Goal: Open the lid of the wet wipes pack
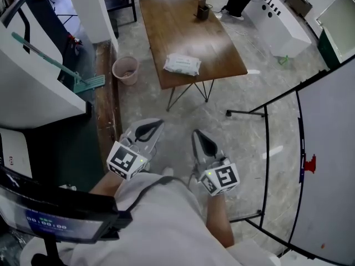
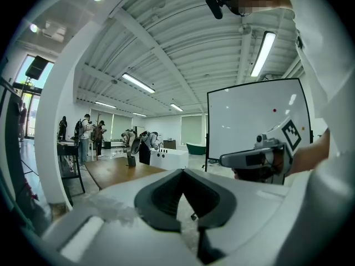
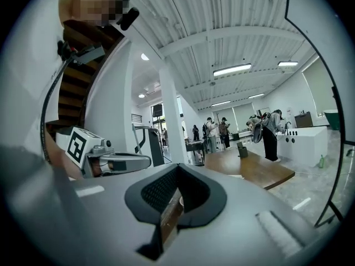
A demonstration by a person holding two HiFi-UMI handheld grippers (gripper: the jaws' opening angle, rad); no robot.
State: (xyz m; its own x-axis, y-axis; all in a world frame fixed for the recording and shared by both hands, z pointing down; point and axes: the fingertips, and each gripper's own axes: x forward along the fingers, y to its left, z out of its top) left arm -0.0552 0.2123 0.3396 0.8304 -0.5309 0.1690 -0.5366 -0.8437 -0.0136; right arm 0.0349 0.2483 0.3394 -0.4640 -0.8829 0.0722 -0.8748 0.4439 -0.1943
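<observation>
Closest to us, our left gripper and our right gripper are side by side. Both claws are pinched together with nothing in them. The wet wipes pack lies flat on the brown table, far off at 12 o'clock, near the table's 6 o'clock edge. A pink bucket stands at the pack's 9 o'clock.

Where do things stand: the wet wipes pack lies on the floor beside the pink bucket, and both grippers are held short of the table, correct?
No: the head view shows the wet wipes pack lying on the wooden table, not the floor; the pink bucket stands on the floor beside that table. The left gripper and right gripper are held short of it.
</observation>
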